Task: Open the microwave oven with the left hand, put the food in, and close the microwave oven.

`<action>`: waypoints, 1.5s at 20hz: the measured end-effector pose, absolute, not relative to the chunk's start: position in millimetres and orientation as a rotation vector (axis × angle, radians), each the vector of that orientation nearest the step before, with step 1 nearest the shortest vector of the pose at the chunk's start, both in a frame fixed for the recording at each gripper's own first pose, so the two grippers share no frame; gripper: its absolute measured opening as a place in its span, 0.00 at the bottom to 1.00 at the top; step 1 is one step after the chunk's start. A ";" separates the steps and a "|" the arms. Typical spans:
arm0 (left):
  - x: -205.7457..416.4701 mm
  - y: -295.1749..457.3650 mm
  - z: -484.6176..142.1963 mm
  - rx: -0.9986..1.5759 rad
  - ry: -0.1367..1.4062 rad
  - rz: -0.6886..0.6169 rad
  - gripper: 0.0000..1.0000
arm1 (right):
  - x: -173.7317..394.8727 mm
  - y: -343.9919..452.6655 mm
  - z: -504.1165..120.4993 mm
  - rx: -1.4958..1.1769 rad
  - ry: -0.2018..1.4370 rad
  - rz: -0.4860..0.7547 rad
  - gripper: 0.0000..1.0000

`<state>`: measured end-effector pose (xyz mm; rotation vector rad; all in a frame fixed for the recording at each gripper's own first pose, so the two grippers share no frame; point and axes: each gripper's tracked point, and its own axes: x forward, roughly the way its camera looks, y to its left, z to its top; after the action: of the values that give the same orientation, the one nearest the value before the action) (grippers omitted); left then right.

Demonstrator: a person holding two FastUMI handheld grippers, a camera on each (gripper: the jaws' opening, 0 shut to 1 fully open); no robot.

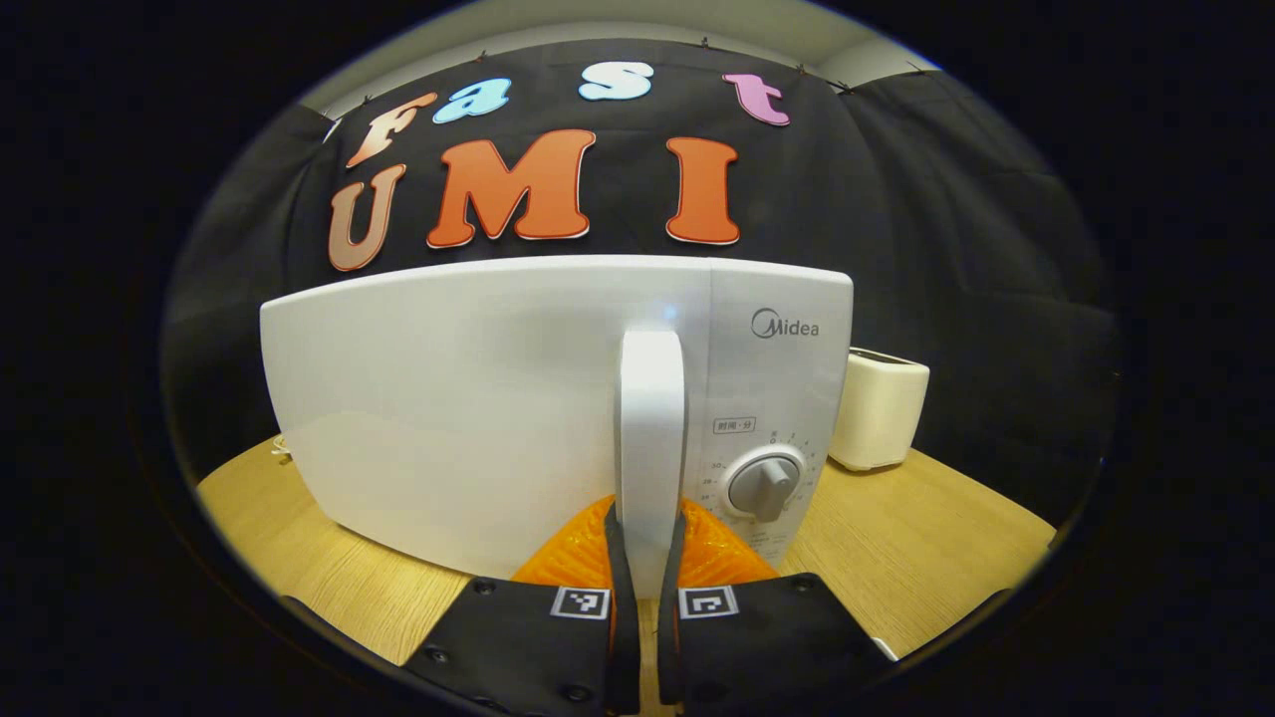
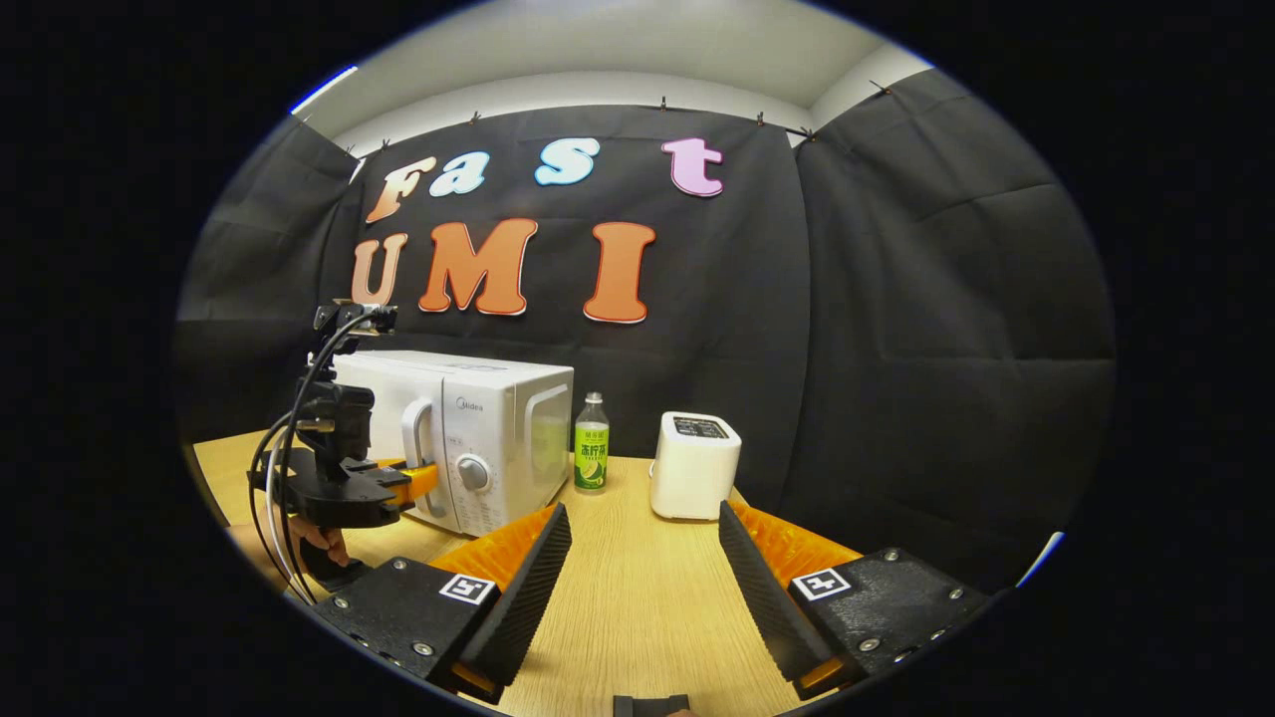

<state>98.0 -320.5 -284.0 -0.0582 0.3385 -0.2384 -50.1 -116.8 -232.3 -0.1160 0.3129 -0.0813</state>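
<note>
The microwave (image 2: 468,438) sits on the wooden table (image 2: 637,597), a bottle (image 2: 592,442) and a toaster (image 2: 695,466) just beside it. The left gripper (image 1: 645,597) is clenched on the door handle (image 1: 650,438) — rigid, smooth, best held mid-bar. The right gripper (image 2: 637,588) hangs released, near the toaster. Black cloth walls the booth — the door looks shut.

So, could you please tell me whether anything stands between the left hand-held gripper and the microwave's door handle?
Nothing does: the left hand-held gripper already has both fingers closed on the microwave's door handle. The door is still shut.
</note>
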 end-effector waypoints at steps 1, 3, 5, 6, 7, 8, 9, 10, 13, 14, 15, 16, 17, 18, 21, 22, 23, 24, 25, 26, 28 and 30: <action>91.4 -319.7 -280.7 -0.047 0.321 -0.249 0.11 | -50.2 -115.6 -234.2 -0.115 0.319 -0.082 0.93; 76.0 -313.1 -276.6 -0.042 0.306 -0.276 0.11 | -52.4 -111.4 -239.6 -0.099 0.338 -0.075 0.93; 58.5 -304.8 -274.1 -0.058 0.307 -0.294 0.11 | -55.4 -104.5 -245.4 -0.087 0.355 -0.069 0.93; 49.0 -298.1 -273.3 -0.051 0.308 -0.301 0.11 | -58.3 -100.4 -246.1 -0.091 0.358 -0.063 0.93; 38.4 -290.7 -270.3 -0.045 0.302 -0.306 0.11 | -60.2 -95.7 -247.8 -0.098 0.362 -0.056 0.93; 29.0 -283.9 -268.9 -0.041 0.298 -0.309 0.11 | -62.7 -91.3 -249.2 -0.107 0.364 -0.049 0.93; 16.4 -275.9 -268.6 -0.040 0.297 -0.311 0.11 | -64.4 -87.4 -250.4 -0.113 0.368 -0.044 0.93; 7.5 -267.8 -268.0 -0.040 0.298 -0.313 0.11 | -66.7 -82.5 -252.0 -0.117 0.372 -0.036 0.93; -18.0 -241.0 -264.0 -0.039 0.299 -0.305 0.11 | -70.2 -68.0 -254.8 -0.120 0.383 -0.018 0.93; -25.5 -231.1 -260.9 -0.034 0.292 -0.297 0.11 | -71.1 -64.3 -255.9 -0.121 0.385 -0.013 0.93; -33.0 -220.7 -260.8 -0.025 0.282 -0.292 0.11 | -72.2 -60.1 -257.4 -0.124 0.387 -0.008 0.93; -40.4 -210.1 -261.4 -0.026 0.271 -0.281 0.10 | -73.3 -58.4 -259.6 -0.127 0.393 -0.008 0.93; -46.6 -198.7 -258.2 -0.025 0.260 -0.273 0.11 | -74.1 -57.4 -261.8 -0.129 0.397 -0.010 0.92; -53.2 -186.7 -257.9 -0.025 0.254 -0.262 0.11 | -75.2 -56.4 -263.8 -0.128 0.403 -0.014 0.92; -70.1 -146.9 -256.2 -0.013 0.240 -0.207 0.12 | -80.3 -54.4 -269.0 -0.121 0.424 -0.023 0.92; -75.5 -132.6 -255.4 -0.010 0.236 -0.185 0.12 | -82.4 -54.8 -269.2 -0.122 0.425 -0.029 0.92; -79.6 -119.9 -255.4 -0.006 0.228 -0.166 0.12 | -83.3 -55.7 -270.0 -0.125 0.428 -0.036 0.92; -82.7 -105.3 -255.6 0.001 0.226 -0.145 0.12 | -84.6 -55.6 -270.5 -0.128 0.431 -0.043 0.92; -86.5 -92.1 -256.6 0.002 0.223 -0.120 0.12 | -85.7 -56.1 -270.8 -0.127 0.433 -0.051 0.92; -90.3 -78.1 -254.9 0.001 0.224 -0.100 0.12 | -87.3 -54.9 -271.9 -0.124 0.437 -0.053 0.92; -95.6 -50.7 -255.7 -0.002 0.222 -0.056 0.16 | -88.6 -53.7 -274.4 -0.128 0.444 -0.062 0.92; -99.7 -31.2 -256.0 -0.035 0.221 -0.050 0.17 | -90.2 -54.8 -276.7 -0.140 0.451 -0.074 0.92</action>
<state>-99.7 -31.2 -256.0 -0.0353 0.2212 -0.0496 -90.2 -54.8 -276.7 -0.1404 0.4513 -0.0737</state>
